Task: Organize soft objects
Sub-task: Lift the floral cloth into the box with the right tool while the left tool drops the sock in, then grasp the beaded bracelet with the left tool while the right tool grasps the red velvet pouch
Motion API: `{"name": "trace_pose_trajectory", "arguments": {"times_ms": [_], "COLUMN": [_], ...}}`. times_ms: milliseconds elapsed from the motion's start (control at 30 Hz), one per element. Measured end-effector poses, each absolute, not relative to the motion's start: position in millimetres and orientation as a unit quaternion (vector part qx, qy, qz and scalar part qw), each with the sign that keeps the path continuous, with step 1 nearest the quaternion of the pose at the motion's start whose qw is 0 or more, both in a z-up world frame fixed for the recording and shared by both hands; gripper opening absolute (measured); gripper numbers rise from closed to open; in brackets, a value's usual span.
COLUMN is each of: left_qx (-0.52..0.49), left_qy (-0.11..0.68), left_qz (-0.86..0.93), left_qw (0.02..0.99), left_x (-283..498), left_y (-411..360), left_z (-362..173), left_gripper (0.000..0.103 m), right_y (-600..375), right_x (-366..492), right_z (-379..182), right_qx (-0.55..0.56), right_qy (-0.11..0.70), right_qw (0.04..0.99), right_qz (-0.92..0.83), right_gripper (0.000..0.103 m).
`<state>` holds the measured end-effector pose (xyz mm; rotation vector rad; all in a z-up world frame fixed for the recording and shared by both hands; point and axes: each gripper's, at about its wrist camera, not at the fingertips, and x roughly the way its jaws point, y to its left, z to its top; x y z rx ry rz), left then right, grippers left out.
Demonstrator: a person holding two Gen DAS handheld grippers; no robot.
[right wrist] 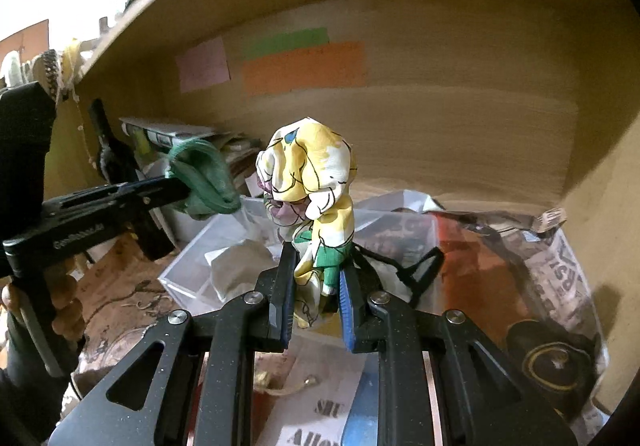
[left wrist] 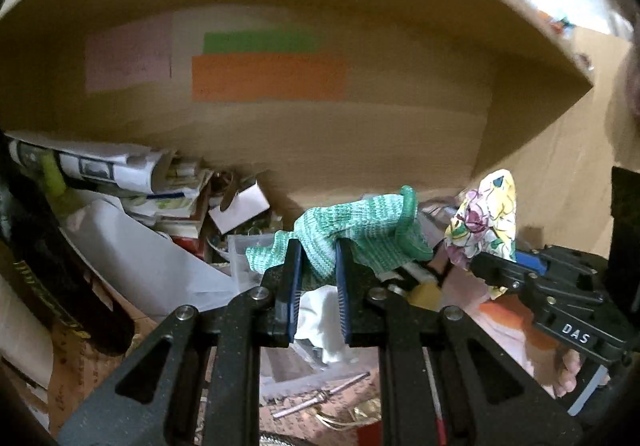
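My left gripper [left wrist: 318, 254] is shut on a green knitted cloth [left wrist: 360, 232], held above the cluttered floor of a wooden cupboard. It also shows in the right wrist view, where the green cloth [right wrist: 204, 177] hangs from the left gripper [right wrist: 176, 185] at the left. My right gripper [right wrist: 316, 262] is shut on a bunched yellow floral cloth [right wrist: 312, 173], held upright in the middle. In the left wrist view the floral cloth [left wrist: 484, 221] sticks up from the right gripper [left wrist: 480, 262], just right of the green cloth.
The cupboard's back wall [left wrist: 360, 133] carries pink, green and orange sticky notes [left wrist: 268, 77]. Rolled papers and boxes [left wrist: 120, 173] lie at the left. A clear plastic box [right wrist: 208, 266], a newspaper-print bag [right wrist: 520, 246] and a black cord [right wrist: 424, 266] lie below.
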<state>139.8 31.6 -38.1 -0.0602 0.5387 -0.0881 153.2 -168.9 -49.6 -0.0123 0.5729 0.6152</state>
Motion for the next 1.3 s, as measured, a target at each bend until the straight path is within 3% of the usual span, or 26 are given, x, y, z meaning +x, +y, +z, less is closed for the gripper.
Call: {"name": "trace_pose_trajectory", "arguments": {"times_ms": [600,833,1233,1300], "left_qx": [-0.014,-0.033,-0.014,-0.008], "left_qy": [0.361,0.363,0.301,0.291], "left_qz": [-0.023,-0.039,-0.060,-0.059], "left_qw": [0.932,0.930,0.952,0.955], "left_x": [217.5,209.8,145.1,129.5], "left_y": [28.4,31.2,29.8,31.4], "left_z": [-95.8,-90.8,-46.9,-42.4], "left_gripper": [0.016,0.042,0.060,0.063], "right_y": [-145.6,-149.4,-160.6,-161.9], "right_x": [196.9,193.3,152.9,141.0], "right_z": [-94.0,-89.6,-52.4,-47.3], "right_qx": [-0.018,-0.022,-0.026,-0.028], "right_qy": [0.364,0.356,0.298,0.288], "right_qw": [0.893,0.899,0.915,0.916], "right_qz": [0.265,0.254,0.271,0.278], "right_gripper": [0.022,0.054,0.056,0.061]}}
